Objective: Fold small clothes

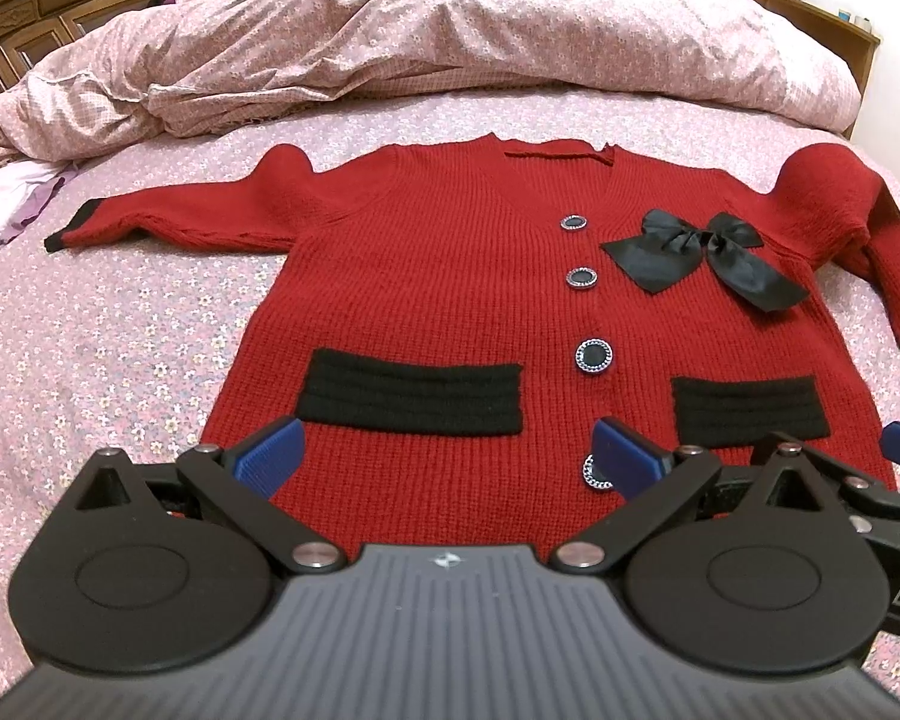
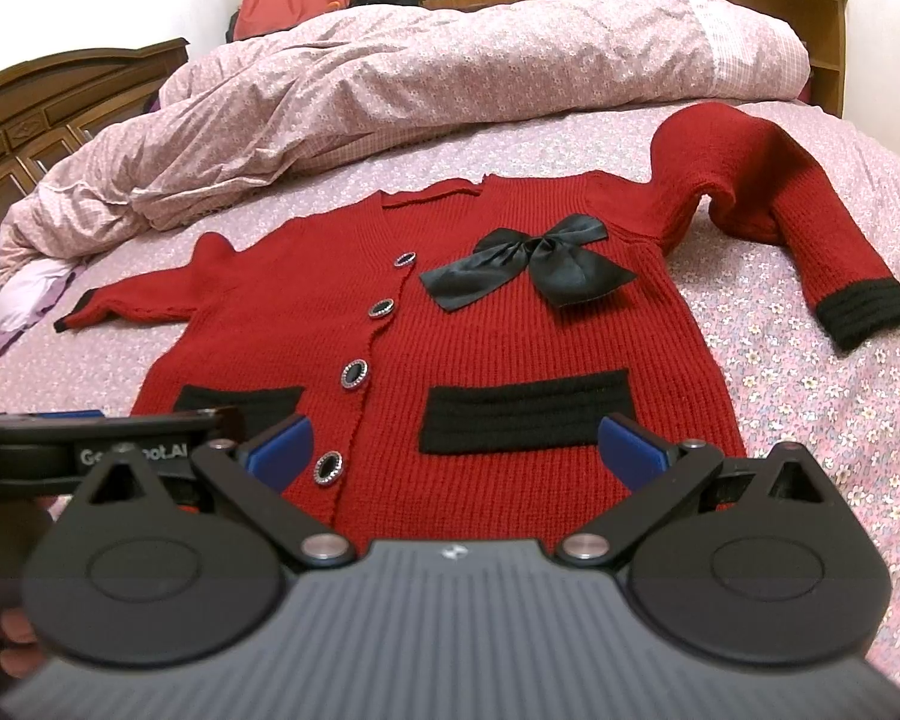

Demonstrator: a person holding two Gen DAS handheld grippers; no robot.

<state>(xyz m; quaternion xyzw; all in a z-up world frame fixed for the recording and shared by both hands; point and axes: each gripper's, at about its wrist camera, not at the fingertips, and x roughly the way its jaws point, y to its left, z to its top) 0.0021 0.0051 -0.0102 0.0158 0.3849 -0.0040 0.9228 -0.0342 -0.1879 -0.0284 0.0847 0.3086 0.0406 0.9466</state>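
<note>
While both jaws gape, the ribbed red cardigan point(image 1: 450, 276) lies flat.

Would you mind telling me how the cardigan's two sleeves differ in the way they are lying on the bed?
The left-side sleeve lies flat and nearly straight, stretched out sideways from the cardigan; the right-side sleeve bends sharply at a raised hump and turns back down toward the hem. The right-side sleeve's cuff shows as a broad ribbed black band, while the left-side sleeve's cuff looks like a thin black edge. Both are red knit and not yet folded in.
</note>
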